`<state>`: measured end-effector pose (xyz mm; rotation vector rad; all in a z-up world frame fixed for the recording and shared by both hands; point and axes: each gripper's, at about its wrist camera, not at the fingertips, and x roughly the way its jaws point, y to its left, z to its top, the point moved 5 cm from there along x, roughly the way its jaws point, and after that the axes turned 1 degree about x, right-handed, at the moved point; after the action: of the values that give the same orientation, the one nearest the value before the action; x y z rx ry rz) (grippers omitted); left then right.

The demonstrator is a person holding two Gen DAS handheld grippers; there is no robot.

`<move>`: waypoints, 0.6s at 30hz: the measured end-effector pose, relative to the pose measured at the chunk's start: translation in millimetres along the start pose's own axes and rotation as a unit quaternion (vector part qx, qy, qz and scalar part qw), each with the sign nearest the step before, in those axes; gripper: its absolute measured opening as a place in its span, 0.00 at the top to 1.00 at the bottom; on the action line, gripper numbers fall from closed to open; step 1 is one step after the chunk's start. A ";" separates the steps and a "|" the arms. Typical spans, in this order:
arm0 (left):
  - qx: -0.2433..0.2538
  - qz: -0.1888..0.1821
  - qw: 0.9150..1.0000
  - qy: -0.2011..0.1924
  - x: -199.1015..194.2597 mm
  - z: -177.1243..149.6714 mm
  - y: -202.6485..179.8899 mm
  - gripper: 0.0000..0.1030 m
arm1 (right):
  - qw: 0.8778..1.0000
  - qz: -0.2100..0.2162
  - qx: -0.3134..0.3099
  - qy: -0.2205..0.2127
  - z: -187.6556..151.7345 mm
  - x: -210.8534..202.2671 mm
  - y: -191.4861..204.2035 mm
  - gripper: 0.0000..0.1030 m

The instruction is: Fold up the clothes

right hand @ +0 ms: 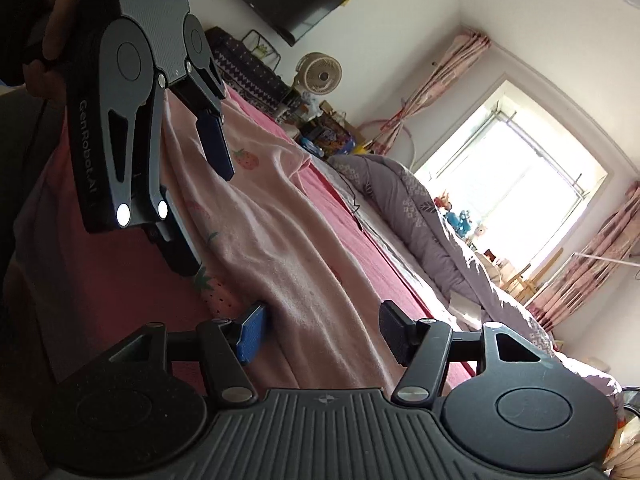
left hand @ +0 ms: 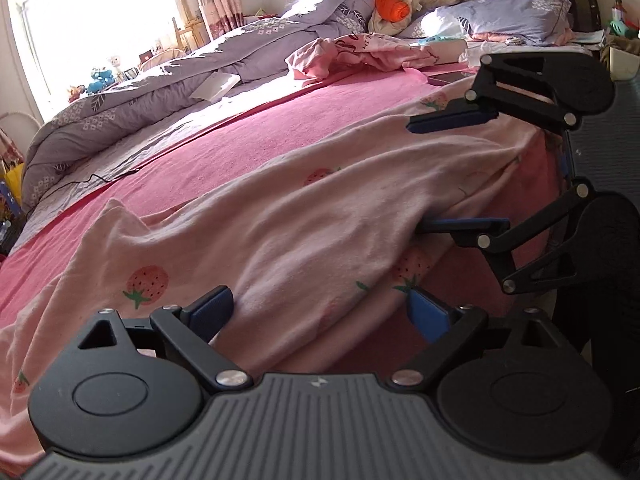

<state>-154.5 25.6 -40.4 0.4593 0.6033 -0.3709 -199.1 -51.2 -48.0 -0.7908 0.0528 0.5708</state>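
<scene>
A pale pink garment with strawberry prints (left hand: 280, 216) lies along the near edge of a bed with a pink sheet (left hand: 224, 148). My left gripper (left hand: 320, 308) is open, its blue-padded jaws either side of a fold of the garment at the bed edge. My right gripper shows in the left wrist view (left hand: 456, 172), open, one jaw above the garment and one below its hanging edge. In the right wrist view my right gripper (right hand: 324, 332) straddles the garment (right hand: 280, 240), and the left gripper (right hand: 200, 200) is open over the cloth further along.
A purple quilt (left hand: 132, 100) is heaped along the bed's far side. Crumpled pink clothes (left hand: 352, 56), a pillow (left hand: 512, 12) and a phone (left hand: 448, 78) lie near the headboard. A window (right hand: 520, 176), a fan (right hand: 320, 76) and clutter stand beyond.
</scene>
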 end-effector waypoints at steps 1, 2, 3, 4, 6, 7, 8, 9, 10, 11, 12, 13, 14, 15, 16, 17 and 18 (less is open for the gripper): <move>0.005 0.013 1.000 -0.002 1.7 0.7 -1.9 0.08 | 1.000 -0.007 0.006 0.000 -0.1 0.3 -2.2 0.41; 0.010 0.026 1.000 -0.004 3.3 1.3 -3.8 0.08 | 1.000 -0.020 0.017 -0.001 0.0 1.0 -6.2 0.41; 0.008 0.040 0.999 -0.008 4.2 3.0 -3.3 0.07 | 0.999 -0.034 0.028 -0.001 -0.2 1.4 -11.5 0.41; 0.000 0.041 0.999 -0.013 3.2 4.7 -2.1 0.07 | 0.998 -0.046 0.039 -0.002 -0.5 1.7 -16.7 0.40; -0.019 0.046 0.998 -0.027 -1.2 9.2 1.6 0.07 | 0.996 -0.065 0.059 -0.004 -1.8 1.6 -26.4 0.33; -0.025 0.050 0.998 -0.034 -4.3 11.5 4.2 0.07 | 0.996 -0.066 0.063 -0.006 -2.7 0.5 -28.3 0.32; -0.029 0.055 0.997 -0.040 -8.2 13.8 6.5 0.07 | 0.996 -0.065 0.064 -0.006 -4.2 0.4 -29.7 0.32; -0.034 0.060 0.996 -0.049 -14.2 16.6 9.6 0.07 | 0.996 -0.064 0.061 -0.003 -5.7 0.2 -29.0 0.32; -0.037 0.058 0.996 -0.054 -17.6 18.4 12.0 0.07 | 0.997 -0.061 0.055 0.000 -7.8 1.1 -27.3 0.32; -0.040 0.054 0.996 -0.060 -20.5 19.5 13.9 0.07 | 0.997 -0.057 0.049 0.003 -9.3 2.4 -24.4 0.32; -0.042 0.052 0.996 -0.061 -20.9 20.2 15.6 0.07 | 0.998 -0.052 0.045 0.007 -11.3 2.9 -21.1 0.32; -0.041 0.054 0.996 -0.057 -18.6 20.6 16.4 0.07 | 0.998 -0.047 0.040 0.010 -13.4 3.5 -17.6 0.32; -0.036 0.060 0.996 -0.049 -14.6 19.2 15.7 0.07 | 0.998 -0.041 0.035 0.015 -15.6 4.7 -13.6 0.33; -0.030 0.069 0.996 -0.036 -8.2 17.2 14.7 0.07 | 0.999 -0.037 0.030 0.018 -16.8 6.0 -9.7 0.34; -0.026 0.070 0.997 -0.030 -5.0 15.7 13.0 0.07 | 0.999 -0.035 0.027 0.020 -16.3 7.8 -6.1 0.36; -0.023 0.070 0.997 -0.024 -1.8 14.3 11.2 0.07 | 0.999 -0.035 0.026 0.020 -14.7 9.1 -3.8 0.38; -0.022 0.061 0.998 -0.025 -0.5 13.6 8.7 0.07 | 0.999 -0.033 0.027 0.019 -14.1 9.8 -3.7 0.40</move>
<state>-144.7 26.0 -27.6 0.4408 0.5304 -0.2527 -186.6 -58.4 -58.2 -0.7475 0.0774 0.4897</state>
